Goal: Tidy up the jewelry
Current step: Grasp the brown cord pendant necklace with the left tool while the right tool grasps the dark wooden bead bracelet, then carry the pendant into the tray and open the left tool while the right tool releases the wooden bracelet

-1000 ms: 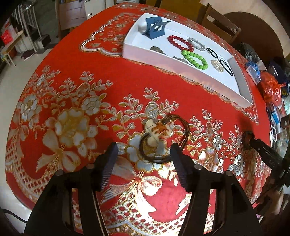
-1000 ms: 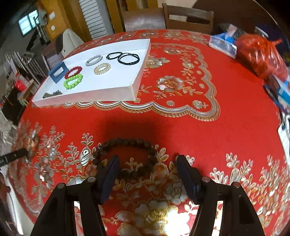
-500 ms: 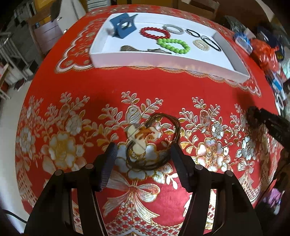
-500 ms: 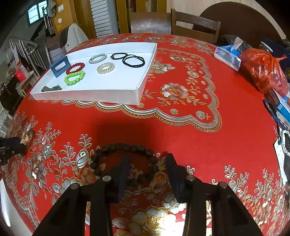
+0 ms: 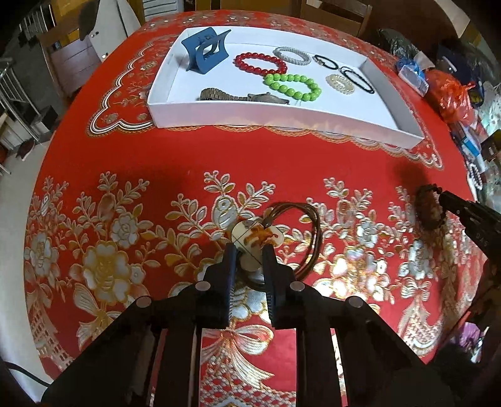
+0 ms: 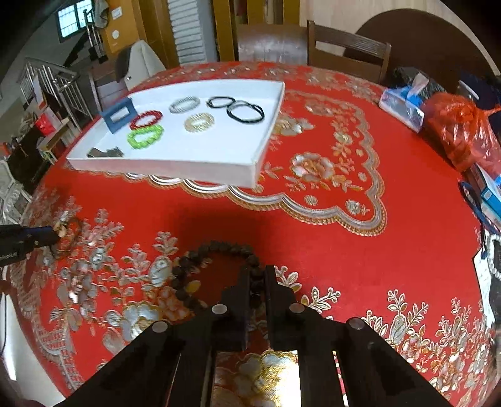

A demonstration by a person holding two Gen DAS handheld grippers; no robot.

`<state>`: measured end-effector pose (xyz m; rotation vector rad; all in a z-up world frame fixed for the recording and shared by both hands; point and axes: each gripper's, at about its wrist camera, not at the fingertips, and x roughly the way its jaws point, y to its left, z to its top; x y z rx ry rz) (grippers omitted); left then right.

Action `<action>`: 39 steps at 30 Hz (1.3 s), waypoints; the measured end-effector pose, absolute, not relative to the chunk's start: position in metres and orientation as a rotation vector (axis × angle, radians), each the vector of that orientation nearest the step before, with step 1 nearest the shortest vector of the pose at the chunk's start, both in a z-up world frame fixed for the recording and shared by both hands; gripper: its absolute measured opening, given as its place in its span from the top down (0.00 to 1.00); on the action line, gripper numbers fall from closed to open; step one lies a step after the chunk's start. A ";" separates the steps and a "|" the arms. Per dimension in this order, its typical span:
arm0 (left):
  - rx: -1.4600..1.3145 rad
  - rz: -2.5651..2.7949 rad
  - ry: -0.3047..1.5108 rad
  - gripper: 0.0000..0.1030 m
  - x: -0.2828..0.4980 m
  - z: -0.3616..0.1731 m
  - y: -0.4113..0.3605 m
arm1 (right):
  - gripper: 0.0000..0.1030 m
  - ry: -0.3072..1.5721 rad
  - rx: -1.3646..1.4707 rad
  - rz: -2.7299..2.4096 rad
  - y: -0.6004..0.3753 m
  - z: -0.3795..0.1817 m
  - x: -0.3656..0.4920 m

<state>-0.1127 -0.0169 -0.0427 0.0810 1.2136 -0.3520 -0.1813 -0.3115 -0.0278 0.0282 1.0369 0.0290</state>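
A round tabletop (image 6: pixel 313 238) was covered in a red cloth patterned with gold and silver flowers. At its far right edge sat an orange-red plastic bag (image 6: pixel 460 128), with a pale blue tissue packet (image 6: pixel 402 106) just beside it on the left. Behind the tabletop stood a dark wooden chair (image 6: pixel 347 47). Farther back on the left were a white-draped chair (image 6: pixel 141 62), a metal stair railing (image 6: pixel 53 84) and a small window (image 6: pixel 70 22).
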 end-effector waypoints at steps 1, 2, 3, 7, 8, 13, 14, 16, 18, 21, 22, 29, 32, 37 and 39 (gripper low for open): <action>0.076 -0.356 1.209 0.85 -0.113 -0.041 -0.017 | 0.92 1.028 0.025 0.034 -0.311 -0.023 -0.182; 0.074 -0.361 1.202 0.85 -0.114 -0.039 -0.017 | 0.92 1.021 0.023 0.041 -0.310 -0.019 -0.183; 0.070 -0.366 1.195 0.85 -0.114 -0.037 -0.017 | 0.92 1.016 0.022 0.044 -0.309 -0.015 -0.183; 0.050 -0.383 1.167 0.85 -0.118 -0.019 -0.019 | 0.92 0.982 0.038 0.058 -0.311 0.006 -0.184; 0.050 -0.387 1.156 0.85 -0.118 -0.014 -0.021 | 0.92 0.970 0.044 0.061 -0.312 0.012 -0.185; 0.029 -0.402 1.123 0.85 -0.111 0.012 -0.031 | 0.92 0.939 0.044 0.070 -0.312 0.034 -0.180; 0.026 -0.405 1.117 0.85 -0.110 0.016 -0.031 | 0.92 0.932 0.042 0.071 -0.311 0.039 -0.179; 0.025 -0.409 1.101 0.85 -0.105 0.025 -0.036 | 0.92 0.921 0.046 0.075 -0.312 0.047 -0.176; 0.021 -0.408 1.091 0.85 -0.101 0.031 -0.039 | 0.92 0.909 0.046 0.080 -0.311 0.055 -0.173; 0.013 -0.408 1.081 0.85 -0.090 0.040 -0.044 | 0.92 0.891 0.045 0.088 -0.308 0.067 -0.165; 0.014 -0.406 1.079 0.85 -0.087 0.042 -0.046 | 0.92 0.884 0.044 0.090 -0.307 0.071 -0.162; 0.030 -0.404 1.069 0.85 -0.064 0.049 -0.062 | 0.92 0.859 0.045 0.109 -0.300 0.087 -0.135; 0.047 -0.408 1.067 0.85 -0.056 0.049 -0.070 | 0.92 0.859 0.052 0.121 -0.296 0.088 -0.123; 0.072 -0.423 1.077 0.85 -0.043 0.044 -0.086 | 0.92 0.878 0.063 0.147 -0.287 0.082 -0.101; 0.081 -0.426 1.084 0.85 -0.038 0.041 -0.091 | 0.92 0.888 0.072 0.159 -0.282 0.079 -0.094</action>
